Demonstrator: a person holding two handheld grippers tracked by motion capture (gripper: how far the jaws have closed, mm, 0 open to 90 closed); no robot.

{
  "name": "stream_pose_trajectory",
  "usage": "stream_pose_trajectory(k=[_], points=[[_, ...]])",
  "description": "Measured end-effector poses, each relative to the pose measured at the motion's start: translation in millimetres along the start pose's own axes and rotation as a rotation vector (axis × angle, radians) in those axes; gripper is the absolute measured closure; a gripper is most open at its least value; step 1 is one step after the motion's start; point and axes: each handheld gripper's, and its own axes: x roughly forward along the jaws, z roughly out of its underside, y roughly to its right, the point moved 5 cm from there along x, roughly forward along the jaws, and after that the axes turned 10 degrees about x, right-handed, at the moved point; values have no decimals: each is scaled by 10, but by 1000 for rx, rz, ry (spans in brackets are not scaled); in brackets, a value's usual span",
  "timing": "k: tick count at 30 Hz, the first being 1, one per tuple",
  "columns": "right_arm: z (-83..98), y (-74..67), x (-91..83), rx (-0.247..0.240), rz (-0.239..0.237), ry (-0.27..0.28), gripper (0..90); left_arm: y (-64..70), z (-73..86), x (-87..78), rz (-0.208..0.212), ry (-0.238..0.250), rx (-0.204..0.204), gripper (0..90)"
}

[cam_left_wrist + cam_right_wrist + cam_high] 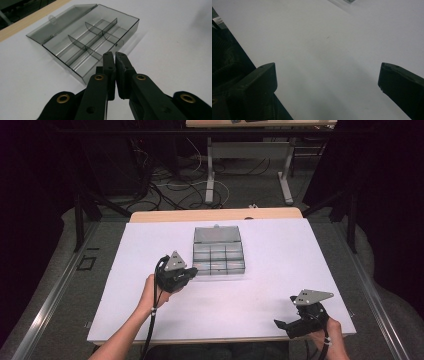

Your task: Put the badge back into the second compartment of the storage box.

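Left claw (pixel 115 56): black jaws pressed nearly together, nothing between them, tips just short of the near left corner of the clear smoky-grey plastic compartment box (pixel 87 42). In the high view the left claw (pixel 192 272) sits just beside that corner. Box lid is open and laid back toward the far edge; dividers form a grid of compartments, all bare. Box rests on the white-covered desk (pixel 280 255), centre, toward the far edge. Right claw (pixel 282 326): jaws spread wide, holding nothing, over the near right corner, well apart from the box.
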Motion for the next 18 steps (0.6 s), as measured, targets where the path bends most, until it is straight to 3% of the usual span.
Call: stream_pose_trajectory(k=[9, 18], points=[[1, 6, 5, -2, 7, 1, 18, -173, -138, 137, -35, 0, -6, 879], [2, 0, -8, 4, 10, 2, 19, -267, -244, 217, -30, -7, -11, 879]])
